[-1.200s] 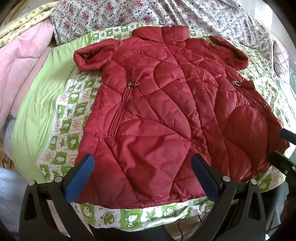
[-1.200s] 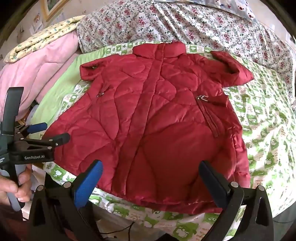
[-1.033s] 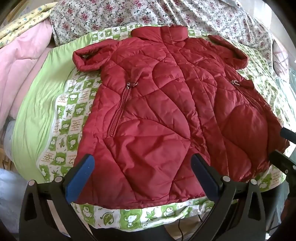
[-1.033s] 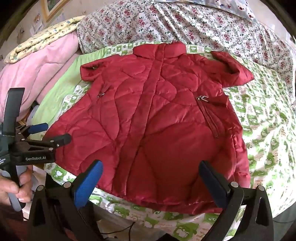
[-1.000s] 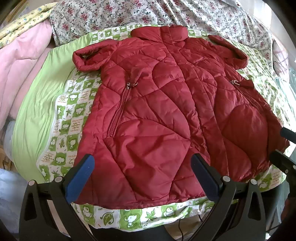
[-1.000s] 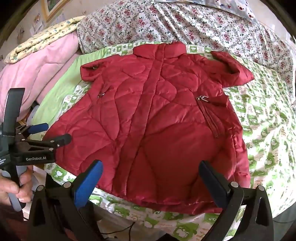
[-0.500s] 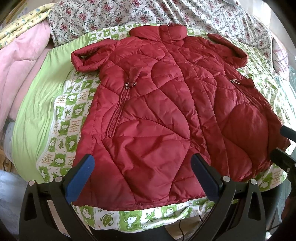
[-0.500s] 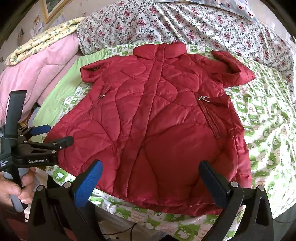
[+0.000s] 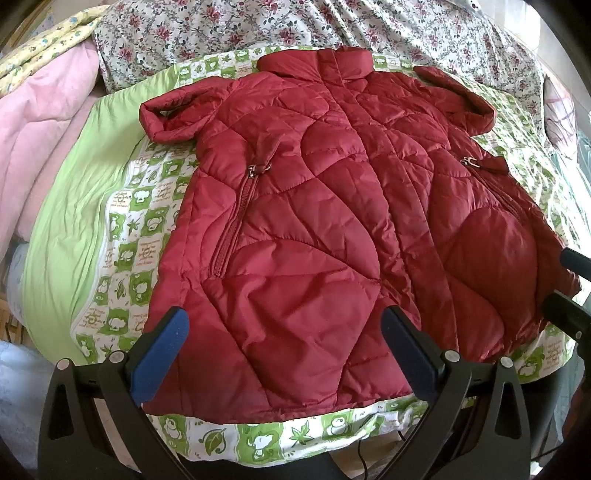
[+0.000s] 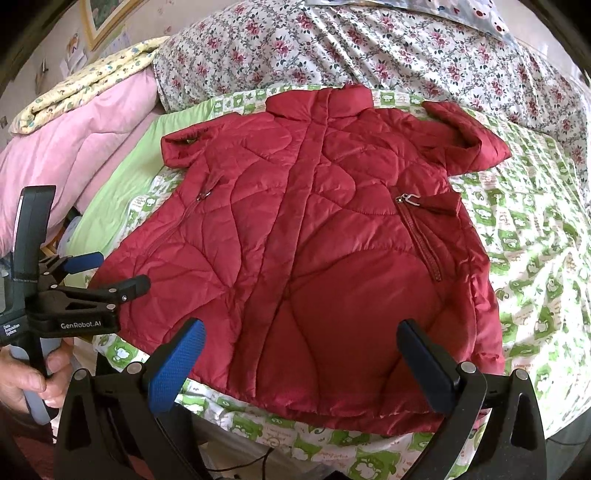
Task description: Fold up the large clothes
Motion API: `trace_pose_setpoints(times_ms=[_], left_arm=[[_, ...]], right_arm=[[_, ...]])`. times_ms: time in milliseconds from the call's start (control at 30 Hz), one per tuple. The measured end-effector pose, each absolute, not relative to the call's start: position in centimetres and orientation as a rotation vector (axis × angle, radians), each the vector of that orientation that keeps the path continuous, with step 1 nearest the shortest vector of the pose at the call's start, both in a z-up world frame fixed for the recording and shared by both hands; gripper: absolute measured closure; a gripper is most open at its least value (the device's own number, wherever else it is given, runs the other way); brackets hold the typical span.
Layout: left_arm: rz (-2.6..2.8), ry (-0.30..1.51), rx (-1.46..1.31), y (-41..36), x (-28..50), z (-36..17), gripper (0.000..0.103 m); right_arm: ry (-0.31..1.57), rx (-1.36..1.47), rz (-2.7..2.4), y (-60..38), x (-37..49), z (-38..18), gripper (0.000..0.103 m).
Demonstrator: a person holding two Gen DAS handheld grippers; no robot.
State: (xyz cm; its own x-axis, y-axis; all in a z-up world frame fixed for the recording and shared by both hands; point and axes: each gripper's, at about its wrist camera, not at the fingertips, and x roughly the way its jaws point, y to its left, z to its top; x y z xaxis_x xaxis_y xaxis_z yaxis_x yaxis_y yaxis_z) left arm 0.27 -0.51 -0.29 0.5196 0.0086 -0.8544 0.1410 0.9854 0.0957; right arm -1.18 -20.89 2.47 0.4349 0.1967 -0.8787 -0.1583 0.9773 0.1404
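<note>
A red quilted jacket (image 9: 325,221) (image 10: 325,240) lies flat and front up on the bed, collar far, hem near me. Both short sleeves are spread out to the sides. My left gripper (image 9: 284,332) hovers open over the hem on the jacket's left half, holding nothing. My right gripper (image 10: 301,341) is open too, above the hem on the right half, empty. In the right wrist view the left gripper (image 10: 110,273) shows at the left edge, held by a hand (image 10: 22,376). The right gripper's fingers (image 9: 565,306) show at the right edge of the left wrist view.
The jacket rests on a green-and-white patterned sheet (image 9: 133,229) (image 10: 535,236). A floral quilt (image 9: 258,26) (image 10: 369,48) lies beyond the collar. Pink bedding (image 9: 40,122) (image 10: 74,147) is piled at the left. The bed's near edge runs just under the hem.
Both cameras have drifted slightly, so the jacket sits a little higher and farther in view. The jacket itself has not moved, and both grippers stay open.
</note>
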Motion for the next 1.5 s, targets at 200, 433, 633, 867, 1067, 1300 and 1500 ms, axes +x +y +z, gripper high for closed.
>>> trace_pose_setpoints(times_ms=[200,433,633,867,1067,1300,1500], left_arm=[[-0.075,1.108,0.185,-0.5,0.8,-0.9,0.0],[-0.044,1.085,0.241,-0.8,1.2,-1.0,0.0],[-0.065,1.108,0.22,-1.0,1.4,-1.2,0.0],[-0.091,1.11,0.199,-1.1,2.1,-1.6,0.0],[-0.097,1.087,0.163,-0.6,3.7,-1.7,0.0],[-0.104,1.081,0.116,0.2,6.4,-1.5,0.0],[-0.102,1.125,0.091,0.1,8.7,-2.3,0.0]], right_arm=[[1.08,0.043,0.225,-21.2,-1.1,2.2,0.0],[1.098,0.052,0.23,-21.3,-0.9,2.2,0.0],[1.104,0.103,0.241,-21.5,-0.4,2.0,0.0],[1.078,0.114,0.244,-22.5,0.5,1.9,0.0],[1.032,0.138,0.222,-24.7,2.5,2.0,0.0],[1.033,0.159,0.167,-27.9,6.6,2.4,0.0],[1.013,0.224,0.135,-30.9,10.1,2.7,0.0]])
